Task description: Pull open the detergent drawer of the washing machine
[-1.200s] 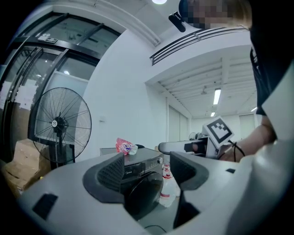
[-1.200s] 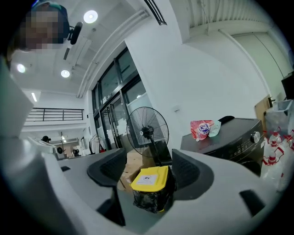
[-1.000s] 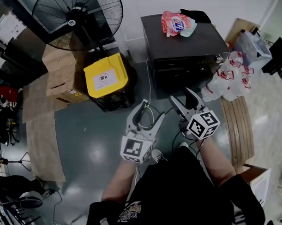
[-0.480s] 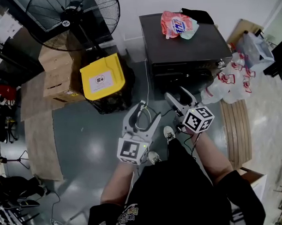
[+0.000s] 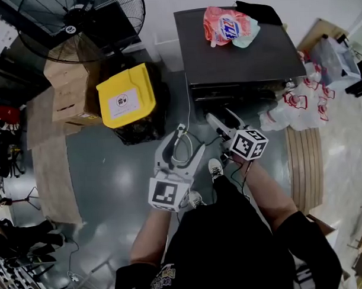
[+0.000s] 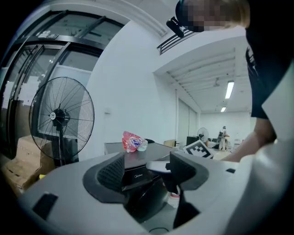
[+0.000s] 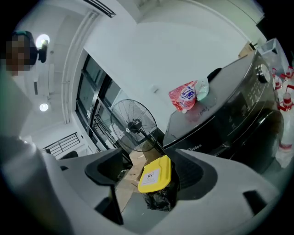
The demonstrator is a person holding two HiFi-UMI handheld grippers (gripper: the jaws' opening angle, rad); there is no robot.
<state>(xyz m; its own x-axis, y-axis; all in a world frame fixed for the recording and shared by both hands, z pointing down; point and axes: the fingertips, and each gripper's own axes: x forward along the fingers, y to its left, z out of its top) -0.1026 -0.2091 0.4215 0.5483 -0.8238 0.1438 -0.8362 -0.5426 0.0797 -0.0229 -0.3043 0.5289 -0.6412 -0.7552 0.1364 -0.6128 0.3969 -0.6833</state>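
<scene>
Yellow-lidded bin [image 7: 155, 175], fan [image 7: 133, 124], dark washing machine [image 7: 229, 120]

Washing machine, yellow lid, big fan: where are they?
washing machine [image 5: 249, 55]: head view, on its bare dark top
yellow lid [image 5: 123, 95]: head view, on its middle
fan [image 6: 60, 116]: left gripper view, on its hub

Black T-shirt [image 5: 232, 246]; grey left tongs [image 5: 181, 141] and right tongs [image 5: 221, 117] bear marker cubes [image 5: 169, 193].

Your right gripper [image 5: 223, 120] now sits closer to the dark grey box-shaped washing machine [image 5: 243, 56] and lower, rolled over, its empty jaws just opening wider. Your left gripper [image 5: 182, 138] advances toward it too.
</scene>
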